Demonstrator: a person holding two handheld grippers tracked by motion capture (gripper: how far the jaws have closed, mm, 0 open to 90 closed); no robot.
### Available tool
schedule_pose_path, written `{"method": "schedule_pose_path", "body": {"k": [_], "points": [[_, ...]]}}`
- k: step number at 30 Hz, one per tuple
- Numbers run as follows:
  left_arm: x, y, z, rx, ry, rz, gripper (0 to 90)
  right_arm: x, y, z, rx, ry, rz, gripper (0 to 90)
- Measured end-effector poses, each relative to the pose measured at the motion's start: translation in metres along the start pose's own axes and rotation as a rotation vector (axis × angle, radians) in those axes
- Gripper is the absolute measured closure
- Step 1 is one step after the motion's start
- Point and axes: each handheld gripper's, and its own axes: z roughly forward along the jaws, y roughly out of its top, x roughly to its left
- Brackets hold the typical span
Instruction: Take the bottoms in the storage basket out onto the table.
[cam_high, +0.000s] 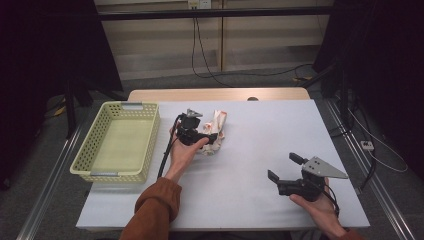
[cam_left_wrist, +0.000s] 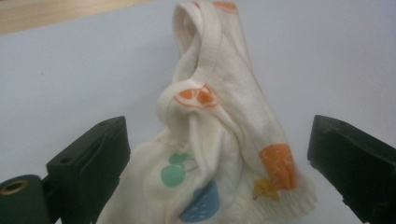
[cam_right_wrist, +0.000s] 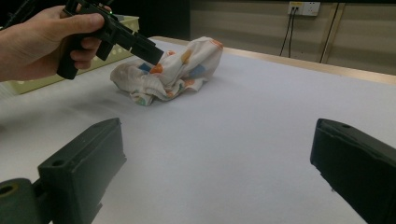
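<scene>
A crumpled cream cloth (cam_high: 217, 126) with printed orange, green and blue fruit shapes lies on the white table (cam_high: 260, 135), left of centre. My left gripper (cam_high: 210, 136) is held over its near end, pointing down at it. In the left gripper view the cloth (cam_left_wrist: 210, 140) bunches up between the two black jaws of the left gripper (cam_left_wrist: 218, 125), which stand wide apart and open without pressing on it. My right gripper (cam_high: 284, 166) is held near the table's front right, open, with nothing between its jaws. In the right gripper view the right gripper (cam_right_wrist: 218, 128) faces the cloth (cam_right_wrist: 173, 70) and the left gripper (cam_right_wrist: 148, 50).
A pale yellow-green plastic basket (cam_high: 82, 150) with nothing in it stands at the table's left edge, close to the cloth; its rim also appears as the basket (cam_right_wrist: 123, 21) behind the left hand. Cables hang from wall sockets (cam_high: 199, 4) behind the table.
</scene>
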Motion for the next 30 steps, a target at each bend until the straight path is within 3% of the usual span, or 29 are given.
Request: {"method": "schedule_pose_path", "body": {"k": [4, 6, 9, 12, 16, 20, 24, 30], "points": [[-0.003, 0.002, -0.005, -0.024, 0.029, 0.019, 6.9, 0.000, 0.000, 0.000, 0.000, -0.001, 0.000, 2.7], [-0.003, 0.003, -0.008, -0.009, 0.051, 0.059, 5.9, 0.000, 0.000, 0.000, -0.001, -0.001, 0.000, 2.7], [-0.002, 0.003, -0.013, -0.025, 0.016, 0.021, 5.4, 0.000, 0.000, 0.000, -0.001, -0.001, -0.001, 2.7], [0.000, 0.004, -0.019, -0.041, 0.029, -0.006, 5.1, 0.000, 0.000, 0.000, 0.000, -0.002, 0.001, 2.7], [0.002, 0.005, -0.027, -0.039, 0.029, 0.042, 5.0, 0.000, 0.000, 0.000, 0.000, -0.001, 0.000, 2.7], [0.003, 0.006, -0.035, -0.062, 0.025, 0.041, 5.1, 0.000, 0.000, 0.000, -0.001, -0.001, 0.000, 2.7], [0.003, 0.005, -0.038, -0.040, 0.032, 0.077, 6.4, 0.000, 0.000, 0.000, 0.000, -0.001, 0.000, 2.7], [0.003, 0.001, -0.044, -0.098, 0.056, 0.097, 6.5, 0.000, 0.000, 0.000, 0.000, -0.002, 0.000, 2.7]]}}
